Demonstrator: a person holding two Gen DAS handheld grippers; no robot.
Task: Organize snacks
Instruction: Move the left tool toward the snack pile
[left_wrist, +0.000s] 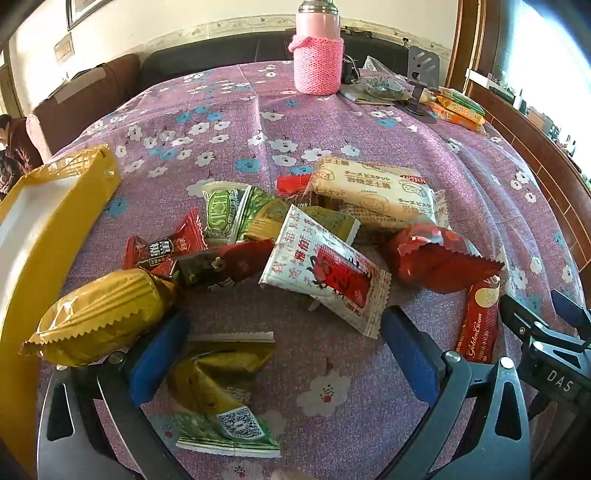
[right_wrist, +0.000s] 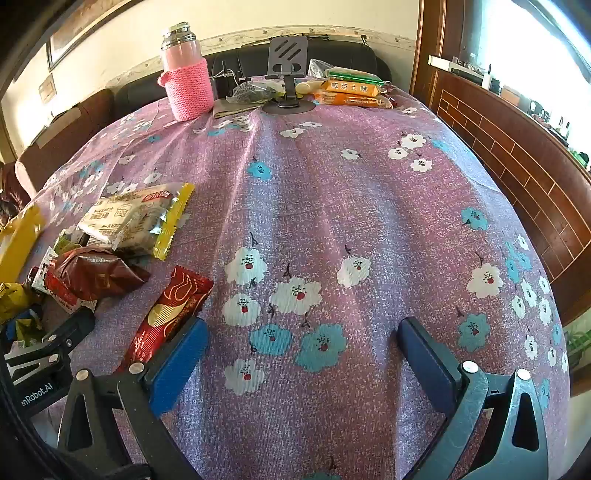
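A pile of snack packets lies on the floral purple tablecloth (left_wrist: 332, 122). My left gripper (left_wrist: 284, 332) is open and hovers over a gold-and-green packet (left_wrist: 218, 384) lying between its blue fingers. A gold packet (left_wrist: 99, 314) lies by the left finger, a white-and-red packet (left_wrist: 325, 273) just ahead. A yellow box (left_wrist: 48, 229) stands at the left. My right gripper (right_wrist: 303, 343) is open and empty over bare cloth; a red Golden Crown packet (right_wrist: 166, 314) lies beside its left finger. The right gripper also shows in the left wrist view at the right edge.
A pink flask in a knitted sleeve (left_wrist: 317, 62) stands at the far edge, beside a grey phone stand (right_wrist: 288, 74) and orange cracker packs (right_wrist: 351, 92). A sofa (left_wrist: 221, 55) runs behind the table. A wooden wall (right_wrist: 517, 166) is on the right.
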